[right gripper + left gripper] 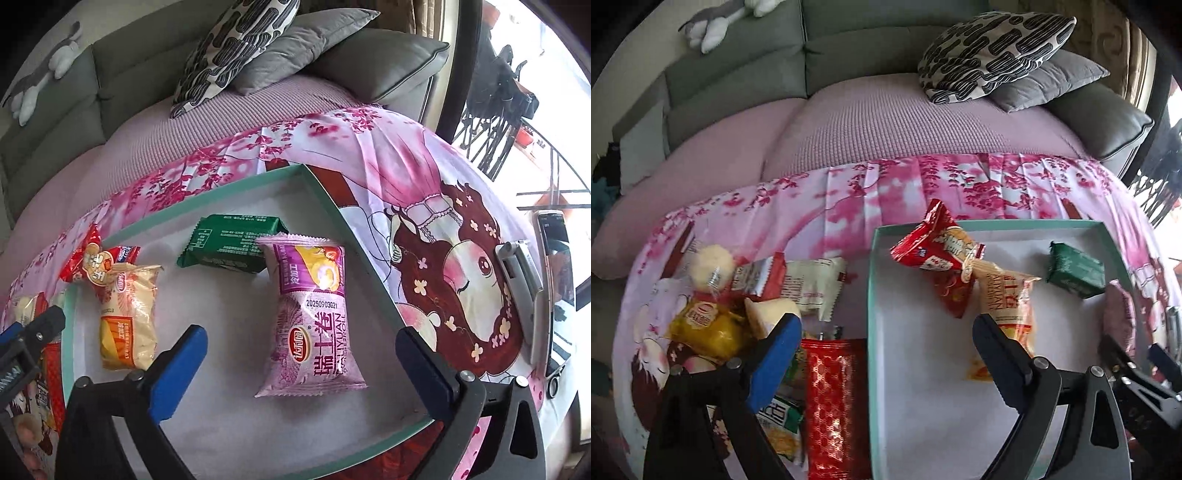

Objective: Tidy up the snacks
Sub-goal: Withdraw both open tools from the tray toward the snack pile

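Note:
A teal-rimmed white box point(872, 295) point(317, 184) lies on a pink printed cloth. In it lie a red packet point(934, 254) point(96, 264), a beige-yellow packet point(1008, 306) point(127, 317), a green packet point(1075, 269) point(229, 240) and a purple Swiss-roll packet point(314, 317) point(1121, 314). My left gripper point(886, 339) is open and empty, hovering over the box's left rim. My right gripper point(301, 354) is open and empty, its fingers either side of the purple packet, above it. Loose snacks lie left of the box: a red honeycomb packet point(834, 398), a yellow packet point(705, 325), a white-red packet point(798, 280).
A grey sofa with a patterned cushion point(993, 55) point(236, 48) stands behind the pink blanket. A phone on a stand point(554, 288) is at the right edge of the cloth. A round cake in clear wrap point(713, 267) lies far left.

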